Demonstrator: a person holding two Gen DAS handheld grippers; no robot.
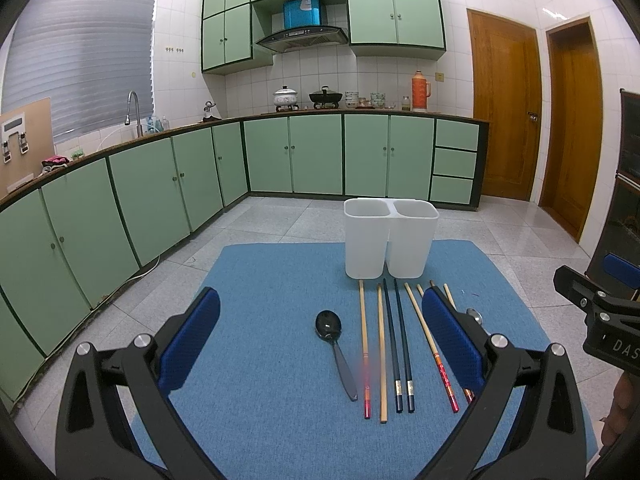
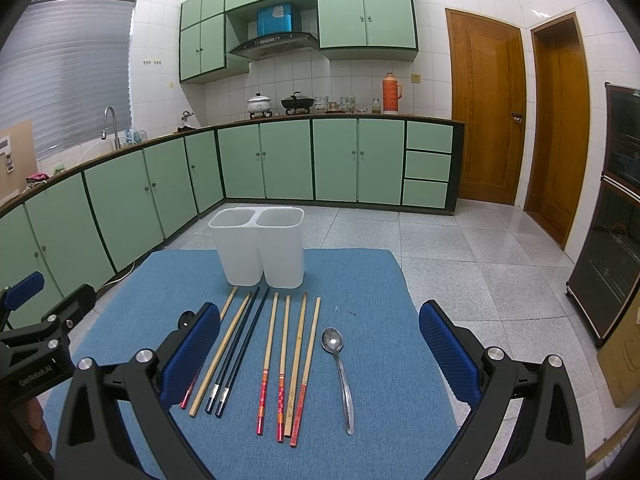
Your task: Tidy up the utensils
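Only the left view shows the black spoon (image 1: 329,326) fully; the right view's lower centre shows the steel spoon (image 2: 333,340). Both grippers (image 1: 320,336) (image 2: 320,336) gape wide, empty.

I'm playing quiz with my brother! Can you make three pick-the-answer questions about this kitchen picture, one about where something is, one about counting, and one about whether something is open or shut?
1. Where does the white holder stand?
A. on the blue mat, beyond the chopstick tips
B. on the counter
C. in the sink

2. How many spoons lie on the mat?
A. none
B. two
C. five

3. How are both grippers?
A. shut on chopsticks
B. open, holding nothing
C. shut on a spoon

Answers:
1 A: its base rests on the mat, past the chopsticks.
2 B: a black spoon lies left of the chopsticks, a metal spoon lies right.
3 B: left gripper and right gripper show wide gaps between their pads.
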